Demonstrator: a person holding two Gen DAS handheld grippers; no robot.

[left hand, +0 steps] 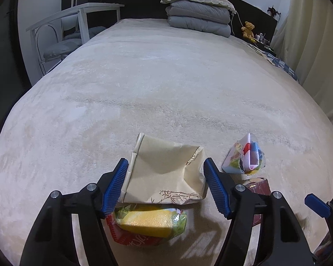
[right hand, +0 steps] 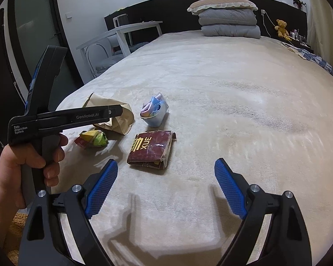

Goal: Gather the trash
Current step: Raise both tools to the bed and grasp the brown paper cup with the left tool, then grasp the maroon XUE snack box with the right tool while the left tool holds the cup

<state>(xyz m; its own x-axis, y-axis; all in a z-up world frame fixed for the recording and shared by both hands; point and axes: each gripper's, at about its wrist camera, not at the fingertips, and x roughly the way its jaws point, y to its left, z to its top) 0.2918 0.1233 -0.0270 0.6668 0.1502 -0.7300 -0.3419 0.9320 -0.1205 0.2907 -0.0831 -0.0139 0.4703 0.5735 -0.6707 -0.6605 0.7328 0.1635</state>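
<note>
Here, four pieces of trash lie near the foot of a wide bed covered with a cream plush blanket point(right hand: 211, 88): one crumpled beige paper bag with brown line drawings point(left hand: 164, 175), one squashed red, yellow and green snack wrapper point(left hand: 147, 223), one flattened dark red carton with gold lettering point(right hand: 152, 151), and one small pale blue printed packet point(right hand: 154, 112) standing open at the top. That packet serves as the only container with visible contents: folded pink, white and blue scraps are stuffed inside it. The paper bag's mouth cannot be seen, so its contents cannot be told. The left tongs point(left hand: 165, 186) stand apart, their blue ribbed pads on either side of the paper bag, the left pad touching the bag's edge and the right pad just beside its creased side; the snack wrapper lies just below the bag, between the tong arms. The right tongs point(right hand: 166, 188) also stand wide apart, with nothing between them, hovering over bare blanket near the red carton. At the head of the bed sit one pillow on one folded grey quilt point(right hand: 229, 23), and one brown teddy bear point(right hand: 282, 27) beside it.
</note>
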